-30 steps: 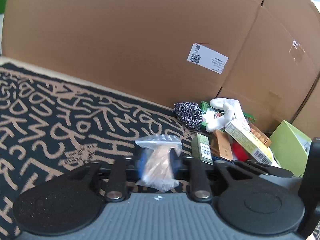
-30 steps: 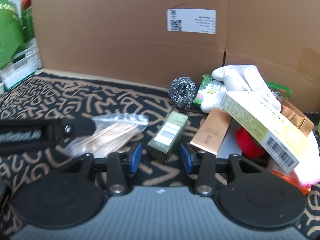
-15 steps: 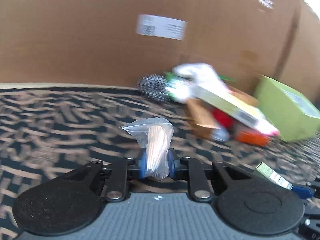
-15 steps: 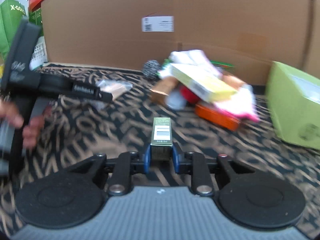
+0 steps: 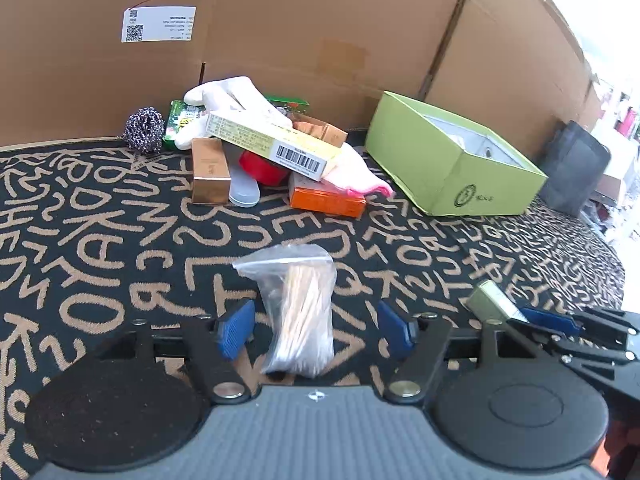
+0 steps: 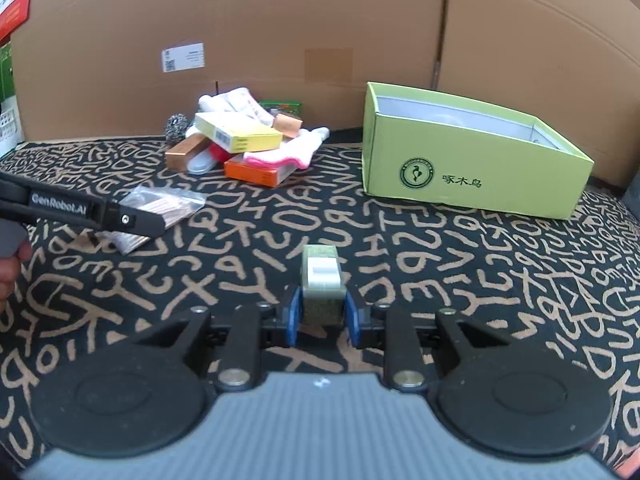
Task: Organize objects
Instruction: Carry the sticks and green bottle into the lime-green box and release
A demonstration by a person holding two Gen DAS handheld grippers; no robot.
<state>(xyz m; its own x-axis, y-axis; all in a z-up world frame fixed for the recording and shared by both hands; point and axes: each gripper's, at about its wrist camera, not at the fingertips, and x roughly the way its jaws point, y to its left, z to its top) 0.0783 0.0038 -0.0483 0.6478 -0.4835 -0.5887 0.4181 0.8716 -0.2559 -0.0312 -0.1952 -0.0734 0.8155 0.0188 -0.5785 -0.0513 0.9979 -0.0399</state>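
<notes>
Tool [image 5: 316,330] on the left opening around toothpick bag [image 5: 298,312].

Bare patterned rug [image 6: 460,248] before the green box [image 6: 460,164]; clutter pile [image 6: 240,144] far left.
</notes>
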